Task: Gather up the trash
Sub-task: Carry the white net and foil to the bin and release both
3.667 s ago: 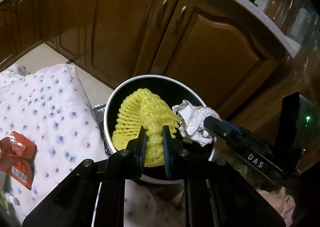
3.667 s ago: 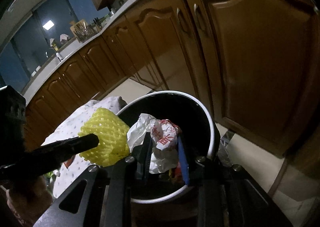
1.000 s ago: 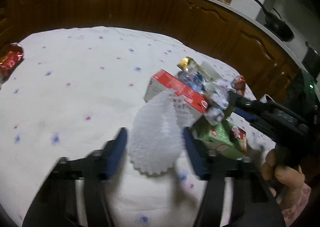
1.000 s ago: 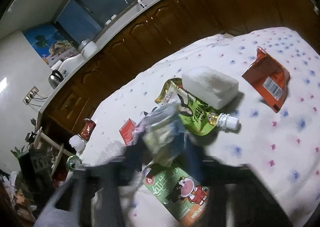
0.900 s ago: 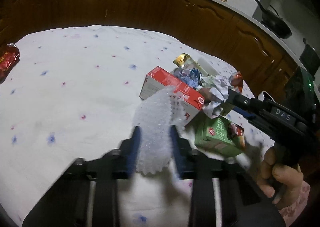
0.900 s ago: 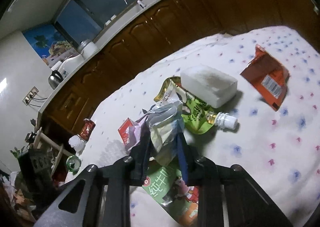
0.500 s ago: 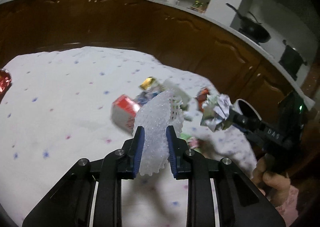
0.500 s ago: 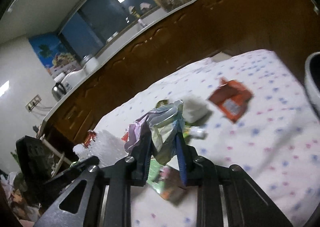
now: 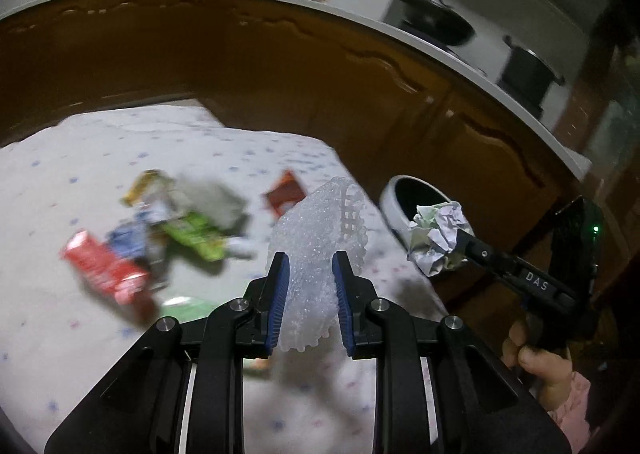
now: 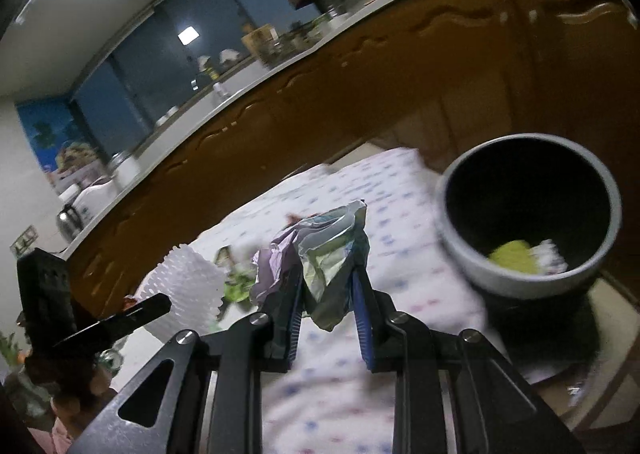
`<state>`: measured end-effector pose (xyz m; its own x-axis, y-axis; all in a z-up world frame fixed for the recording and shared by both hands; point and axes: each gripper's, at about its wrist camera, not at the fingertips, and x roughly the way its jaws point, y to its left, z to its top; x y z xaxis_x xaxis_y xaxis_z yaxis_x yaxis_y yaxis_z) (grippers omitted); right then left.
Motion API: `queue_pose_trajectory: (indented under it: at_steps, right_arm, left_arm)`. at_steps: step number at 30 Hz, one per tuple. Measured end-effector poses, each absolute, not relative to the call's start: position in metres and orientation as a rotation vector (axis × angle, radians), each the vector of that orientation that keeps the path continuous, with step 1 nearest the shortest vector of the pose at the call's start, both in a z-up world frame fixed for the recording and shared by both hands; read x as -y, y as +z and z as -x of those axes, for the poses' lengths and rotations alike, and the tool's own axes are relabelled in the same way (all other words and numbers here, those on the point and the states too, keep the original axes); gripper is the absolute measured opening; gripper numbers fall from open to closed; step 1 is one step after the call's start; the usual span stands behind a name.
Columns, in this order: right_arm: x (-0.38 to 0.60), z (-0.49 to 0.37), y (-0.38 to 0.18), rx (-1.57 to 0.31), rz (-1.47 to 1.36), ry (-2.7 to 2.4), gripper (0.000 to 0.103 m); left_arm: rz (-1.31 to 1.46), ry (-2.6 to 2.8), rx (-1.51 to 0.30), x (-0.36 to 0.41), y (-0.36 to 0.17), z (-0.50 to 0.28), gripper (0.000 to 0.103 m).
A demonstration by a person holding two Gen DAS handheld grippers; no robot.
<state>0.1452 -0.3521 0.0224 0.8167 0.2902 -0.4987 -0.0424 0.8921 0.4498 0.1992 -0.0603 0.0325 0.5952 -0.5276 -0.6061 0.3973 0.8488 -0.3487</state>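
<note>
My left gripper (image 9: 308,274) is shut on a white foam fruit net (image 9: 320,246) and holds it above the table; the net also shows in the right wrist view (image 10: 188,286). My right gripper (image 10: 328,286) is shut on a crumpled wrapper wad (image 10: 324,254), also in the left wrist view (image 9: 438,238), near the bin. The round white-rimmed trash bin (image 10: 596,266) stands off the table's far corner and holds a yellow net (image 10: 512,256) and paper; its rim shows in the left wrist view (image 9: 390,197).
More trash lies on the dotted tablecloth (image 9: 60,181): a red carton (image 9: 104,270), a green pouch (image 9: 196,238), an orange wrapper (image 9: 286,197). Brown cabinets (image 9: 440,125) under a white counter ring the table. A person's hand (image 9: 544,366) holds the right gripper.
Both grippers closed on their trash about a second ago, lifted it off the table and have swung toward the bin, which is now much closer in the right wrist view.
</note>
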Motion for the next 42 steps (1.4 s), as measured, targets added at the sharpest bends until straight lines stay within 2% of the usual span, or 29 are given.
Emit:
queue_pose_trajectory:
  at_steps: [14, 42]
  right_arm:
    - [0.452, -0.149, 0.021, -0.596, -0.45, -0.067, 0.025]
    - [0.493, -0.189, -0.004, -0.716, -0.391, -0.138, 0.025]
  left_arm:
    - [0.051, -0.749, -0.793, 0.205, 0.047, -0.234, 0.021]
    - [0.007, -0.749, -0.979, 0.32, 0.001, -0.315, 0.022]
